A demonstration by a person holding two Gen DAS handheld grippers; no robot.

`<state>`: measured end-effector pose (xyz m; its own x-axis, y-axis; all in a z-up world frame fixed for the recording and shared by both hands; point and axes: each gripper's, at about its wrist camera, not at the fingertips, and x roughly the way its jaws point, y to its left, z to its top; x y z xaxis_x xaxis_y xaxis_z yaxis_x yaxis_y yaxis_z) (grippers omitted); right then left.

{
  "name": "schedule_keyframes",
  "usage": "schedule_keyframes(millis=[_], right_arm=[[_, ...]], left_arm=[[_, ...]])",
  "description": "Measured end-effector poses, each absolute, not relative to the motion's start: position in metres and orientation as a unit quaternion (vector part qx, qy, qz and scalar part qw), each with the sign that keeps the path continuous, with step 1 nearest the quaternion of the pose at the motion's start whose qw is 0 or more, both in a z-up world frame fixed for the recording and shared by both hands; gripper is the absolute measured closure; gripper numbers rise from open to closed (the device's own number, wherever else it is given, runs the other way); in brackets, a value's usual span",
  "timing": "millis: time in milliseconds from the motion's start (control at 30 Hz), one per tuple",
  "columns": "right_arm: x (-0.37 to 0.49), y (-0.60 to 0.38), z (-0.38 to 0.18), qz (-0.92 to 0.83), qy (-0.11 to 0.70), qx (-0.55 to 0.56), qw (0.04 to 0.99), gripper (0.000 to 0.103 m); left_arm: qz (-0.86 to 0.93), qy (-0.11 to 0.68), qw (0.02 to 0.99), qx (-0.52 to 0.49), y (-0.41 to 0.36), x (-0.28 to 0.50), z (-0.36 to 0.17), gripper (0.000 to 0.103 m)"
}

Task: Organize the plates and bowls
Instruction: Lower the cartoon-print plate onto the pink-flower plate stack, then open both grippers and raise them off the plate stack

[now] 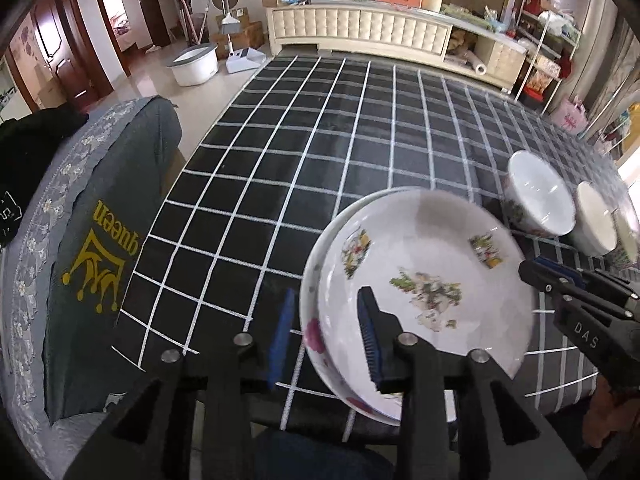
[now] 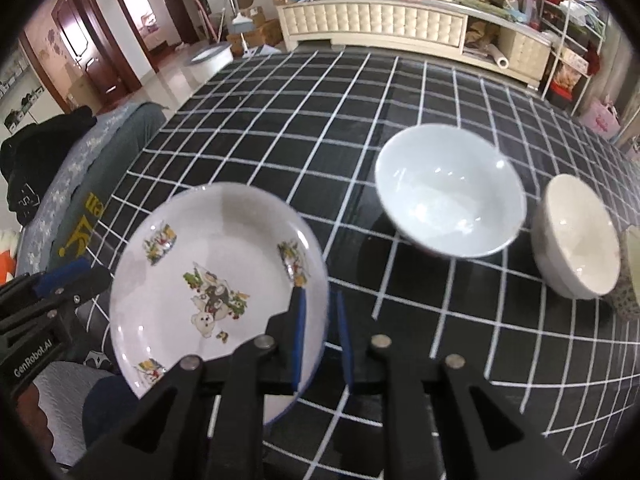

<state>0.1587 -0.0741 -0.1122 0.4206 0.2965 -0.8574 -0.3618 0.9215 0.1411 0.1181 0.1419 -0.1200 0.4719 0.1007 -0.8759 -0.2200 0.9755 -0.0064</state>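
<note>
A white plate with cartoon prints (image 1: 424,280) (image 2: 208,280) lies on top of a second plate with pink flowers (image 1: 314,332) near the table's front edge. My left gripper (image 1: 326,336) is open, its fingers astride the left rims of both plates. My right gripper (image 2: 320,336) is shut on the cartoon plate's right rim; it also shows in the left wrist view (image 1: 556,276). A large white bowl (image 2: 448,196) (image 1: 540,196) and a smaller cream bowl (image 2: 576,240) (image 1: 596,220) stand to the right.
The table wears a black cloth with a white grid (image 1: 320,140). A grey-covered chair (image 1: 100,240) stands at the table's left. A patterned object (image 2: 628,280) shows at the far right edge. A cluttered sideboard (image 1: 360,32) runs along the back.
</note>
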Motion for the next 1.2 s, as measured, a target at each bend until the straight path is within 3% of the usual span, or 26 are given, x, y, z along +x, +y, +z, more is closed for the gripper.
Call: schedule_keyframes(millis=[100,300,600,733,1200], right_arm=[[0.153,-0.084,-0.098,0.194,0.485,-0.027,0.852,0.070],[0.142,-0.110,-0.064,0.182,0.450,-0.017,0.874,0.050],[0.131,-0.145,-0.022,0.176,0.407,-0.019,0.896,0.030],[0.137,-0.158,-0.011,0.176,0.399,-0.026,0.900,0.028],[0.193,-0.177,-0.022,0.147,0.417,-0.043,0.896,0.027]], left_arm=[[0.084,0.490,0.865,-0.063,0.134,0.116,-0.104,0.069],[0.054,0.458,0.885,-0.057,0.105,0.113,-0.070,0.058],[0.004,0.416,0.909,-0.038,0.054,0.116,-0.033,0.043],[-0.012,0.414,0.909,-0.043,0.040,0.126,-0.027,0.037],[-0.026,0.451,0.892,-0.027,0.015,0.190,-0.045,0.037]])
